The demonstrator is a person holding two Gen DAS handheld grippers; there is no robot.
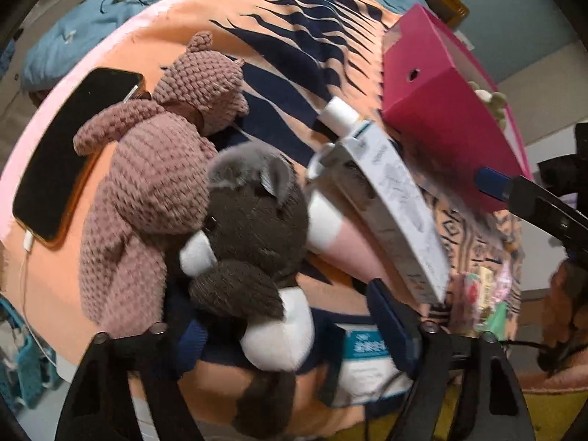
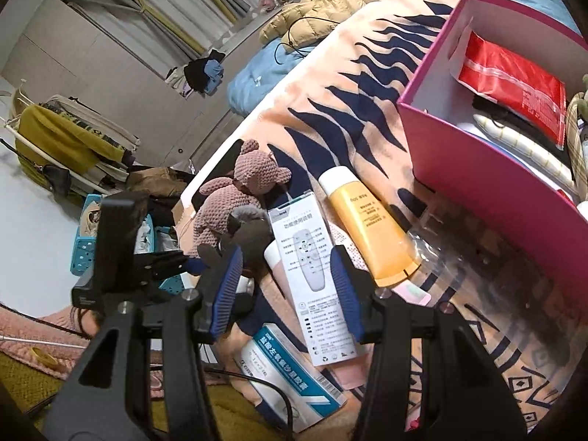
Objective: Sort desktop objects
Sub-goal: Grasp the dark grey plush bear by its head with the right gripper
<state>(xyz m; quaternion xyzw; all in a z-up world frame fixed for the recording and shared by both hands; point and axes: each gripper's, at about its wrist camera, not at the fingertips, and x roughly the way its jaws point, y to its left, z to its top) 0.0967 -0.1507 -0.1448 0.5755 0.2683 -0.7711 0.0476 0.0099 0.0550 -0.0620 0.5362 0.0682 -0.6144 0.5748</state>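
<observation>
Grey plush (image 1: 253, 220) lies on the orange patterned blanket (image 1: 294, 36), well left of the pink box (image 1: 441, 117) and touching the knitted mauve bear (image 1: 147, 191) on the side away from that box. Left gripper (image 1: 275, 312) straddles the plush, jaws released: one pad (image 1: 386, 316) stands clear of it. Right gripper (image 2: 286, 257) straddles the white remote carton (image 2: 312, 275), near the pink box's front wall; can't tell if it's clamped. Yellow tube (image 2: 364, 220) sits between carton and pink box. Phone (image 1: 70, 154) is beyond the bear, farthest from the box.
</observation>
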